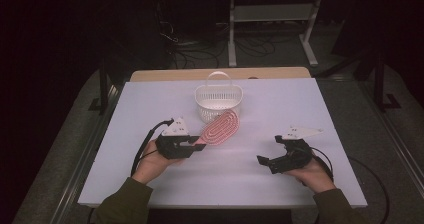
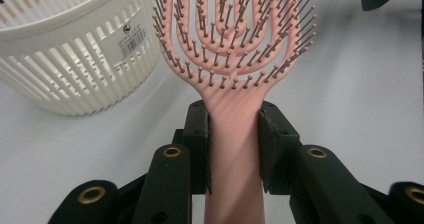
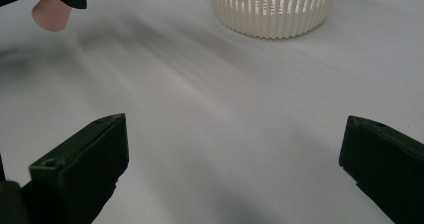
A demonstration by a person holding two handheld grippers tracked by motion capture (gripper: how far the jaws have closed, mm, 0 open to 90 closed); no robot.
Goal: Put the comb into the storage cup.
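Two grippers (image 1: 200,145) (image 1: 267,161), one hairbrush (image 2: 235,49) (clamped left), one basket (image 1: 218,102).

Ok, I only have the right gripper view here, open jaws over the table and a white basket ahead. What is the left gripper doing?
Observer: The left gripper is shut on the handle of a pink hairbrush.
Operator: Which way do the bristles face?
Observer: In the left gripper view they face up toward the camera.
Operator: Is the brush in the basket yet?
Observer: No. From the high view its head sits just in front of the white basket, outside the rim.
Operator: Does the basket have a handle?
Observer: Yes, a white hoop handle stands upright over it.
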